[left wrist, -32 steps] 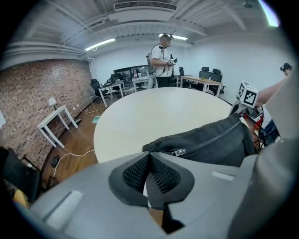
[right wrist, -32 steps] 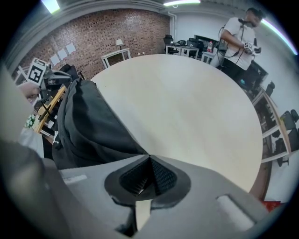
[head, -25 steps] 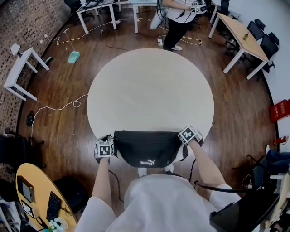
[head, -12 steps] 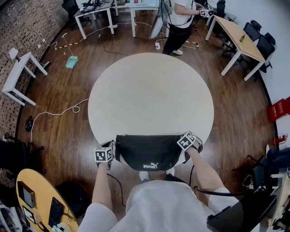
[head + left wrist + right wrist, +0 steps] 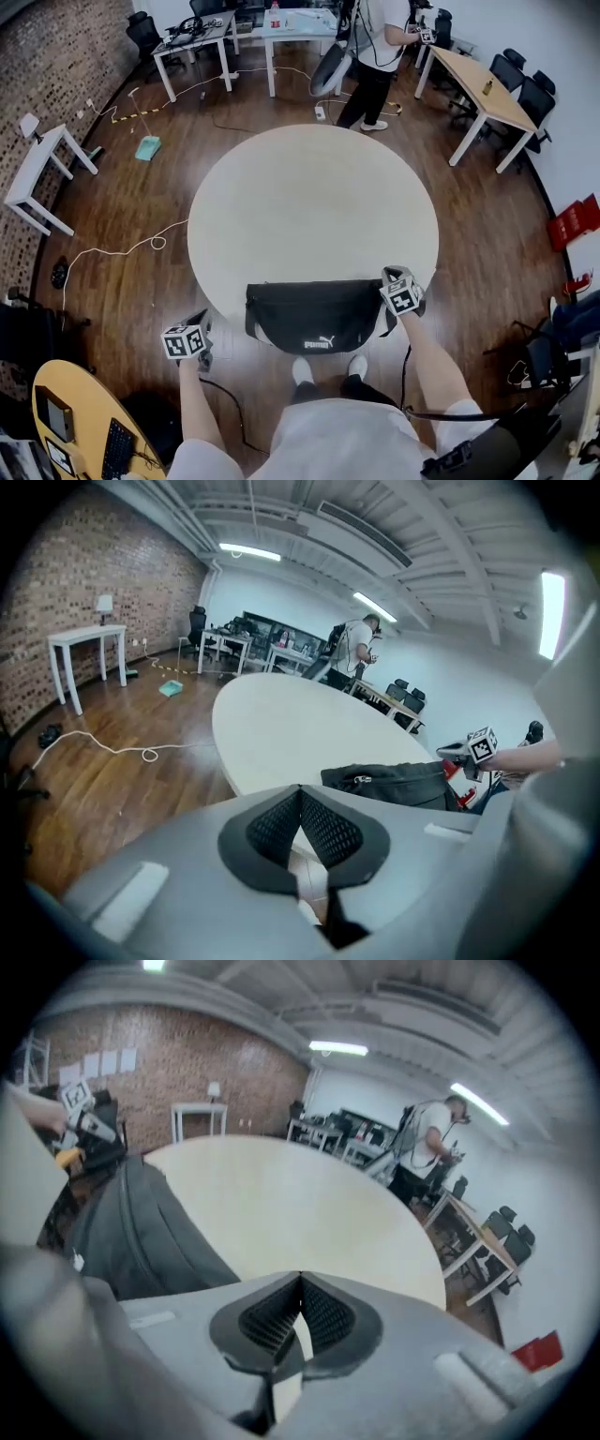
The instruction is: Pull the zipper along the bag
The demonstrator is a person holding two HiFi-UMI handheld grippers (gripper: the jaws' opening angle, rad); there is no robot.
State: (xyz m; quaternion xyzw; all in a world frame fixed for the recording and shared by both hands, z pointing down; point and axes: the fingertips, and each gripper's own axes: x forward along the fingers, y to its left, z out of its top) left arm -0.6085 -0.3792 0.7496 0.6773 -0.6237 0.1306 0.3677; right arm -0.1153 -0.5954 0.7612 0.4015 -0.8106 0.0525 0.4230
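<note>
A black waist bag lies on the near edge of the round table, with its white logo toward me. In the left gripper view the bag shows a small metal zipper pull near its left end. My left gripper hangs off the table, left of the bag and apart from it; its jaws are shut with nothing between them. My right gripper sits at the bag's right end. Its pads meet at the tips with nothing seen between them, and the bag lies to their left.
A person stands beyond the table's far side near desks and office chairs. A white cable trails on the wood floor at left near a white side table. My shoes show below the table edge.
My left gripper has left the bag's left end and moved down and to the left, off the table. The right gripper stays at the bag's right end.
</note>
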